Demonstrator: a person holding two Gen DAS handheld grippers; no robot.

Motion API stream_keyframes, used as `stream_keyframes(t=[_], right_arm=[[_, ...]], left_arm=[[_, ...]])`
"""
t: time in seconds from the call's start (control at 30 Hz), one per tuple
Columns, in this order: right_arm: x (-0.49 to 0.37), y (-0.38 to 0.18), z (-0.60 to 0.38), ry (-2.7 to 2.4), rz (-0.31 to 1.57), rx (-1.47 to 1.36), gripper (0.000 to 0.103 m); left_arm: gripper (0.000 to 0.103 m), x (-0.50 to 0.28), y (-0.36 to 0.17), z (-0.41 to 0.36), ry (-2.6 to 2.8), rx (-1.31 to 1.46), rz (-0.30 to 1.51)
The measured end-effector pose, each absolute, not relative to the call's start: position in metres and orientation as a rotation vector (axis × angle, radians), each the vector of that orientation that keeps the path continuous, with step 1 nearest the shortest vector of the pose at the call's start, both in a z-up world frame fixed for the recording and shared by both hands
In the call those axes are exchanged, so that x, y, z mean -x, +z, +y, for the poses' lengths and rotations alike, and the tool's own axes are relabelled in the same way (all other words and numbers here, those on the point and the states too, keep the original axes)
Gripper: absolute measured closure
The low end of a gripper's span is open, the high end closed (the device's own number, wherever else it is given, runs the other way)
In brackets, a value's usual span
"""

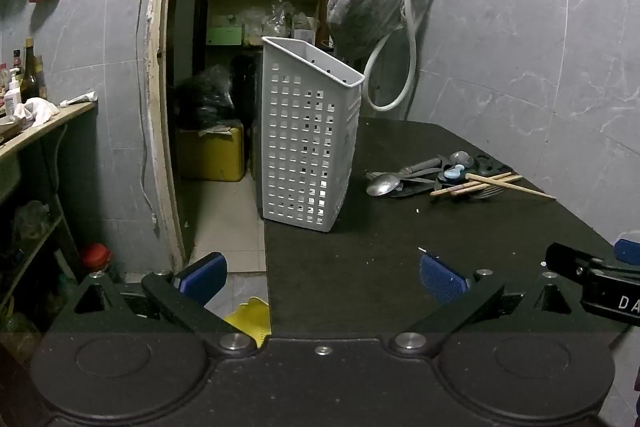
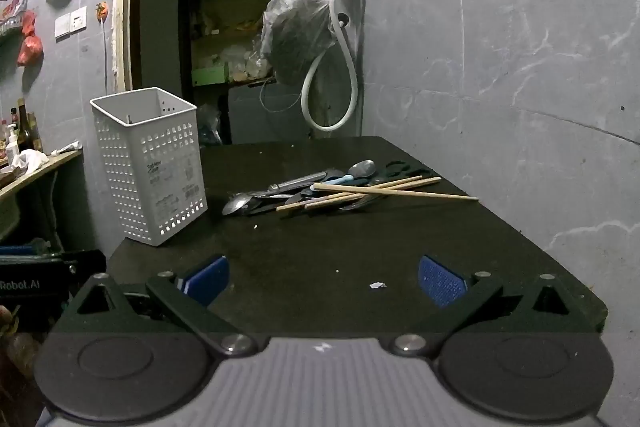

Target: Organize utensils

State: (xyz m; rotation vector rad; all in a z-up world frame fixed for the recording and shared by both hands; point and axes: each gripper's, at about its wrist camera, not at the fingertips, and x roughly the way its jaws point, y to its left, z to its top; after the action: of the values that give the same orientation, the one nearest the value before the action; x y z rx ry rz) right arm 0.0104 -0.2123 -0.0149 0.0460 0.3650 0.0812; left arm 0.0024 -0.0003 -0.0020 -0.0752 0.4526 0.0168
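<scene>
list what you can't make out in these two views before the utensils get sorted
- Inside of the white perforated utensil holder: both views, hidden by its own walls.
- Lower utensils in the pile: both views, covered by the chopsticks and spoons.
- Label print on the holder: right wrist view, too small to read.
- Right tool: left wrist view, cut off by the edge.

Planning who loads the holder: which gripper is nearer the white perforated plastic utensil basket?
Left. The left gripper faces the white perforated plastic utensil basket almost straight ahead; from the right gripper it stands off to the left, farther away.
</scene>
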Motion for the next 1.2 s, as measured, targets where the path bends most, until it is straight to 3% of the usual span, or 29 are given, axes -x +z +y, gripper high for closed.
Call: stream_keyframes(t=[1.2], right_arm=[[-0.0106,-0.0158,-0.2141,0.071,0.375,-0.055,0.000]], left_arm=[[0.001,-0.0031,-0.0051,0.0024,0.019,0.064,0.456]])
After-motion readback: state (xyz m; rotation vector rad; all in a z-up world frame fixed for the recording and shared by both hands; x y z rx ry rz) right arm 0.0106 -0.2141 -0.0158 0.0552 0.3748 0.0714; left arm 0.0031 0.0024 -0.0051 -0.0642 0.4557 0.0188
